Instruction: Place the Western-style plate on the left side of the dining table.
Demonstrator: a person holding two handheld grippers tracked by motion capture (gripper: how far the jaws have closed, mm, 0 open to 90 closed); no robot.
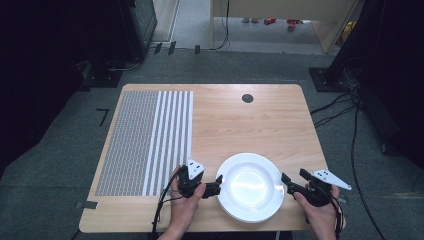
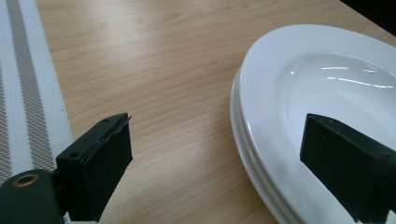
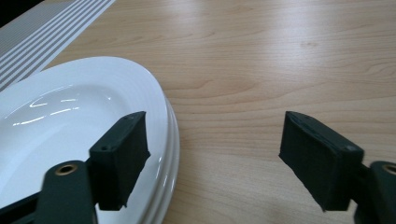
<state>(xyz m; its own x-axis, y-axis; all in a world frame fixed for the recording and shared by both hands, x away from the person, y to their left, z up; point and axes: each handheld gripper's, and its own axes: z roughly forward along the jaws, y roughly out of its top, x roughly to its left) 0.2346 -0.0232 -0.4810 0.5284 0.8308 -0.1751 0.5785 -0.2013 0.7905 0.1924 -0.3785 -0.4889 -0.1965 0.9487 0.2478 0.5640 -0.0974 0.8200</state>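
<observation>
Nowhere any legible writing: white plates [image 1: 250, 186] between both open tools.

On the desk [image 1: 240, 120] before me, a stack of plates [image 1: 250, 186] sits near the front edge. A mat [image 1: 145, 142] lies to its left. My left tongs [image 1: 218, 182] flank the stack's left rim, my right tongs [image 1: 291, 179] its right.

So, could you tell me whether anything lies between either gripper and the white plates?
Nothing visible does. The left gripper and right gripper flank the stacked plates, both open with one jaw already over the rim.
</observation>
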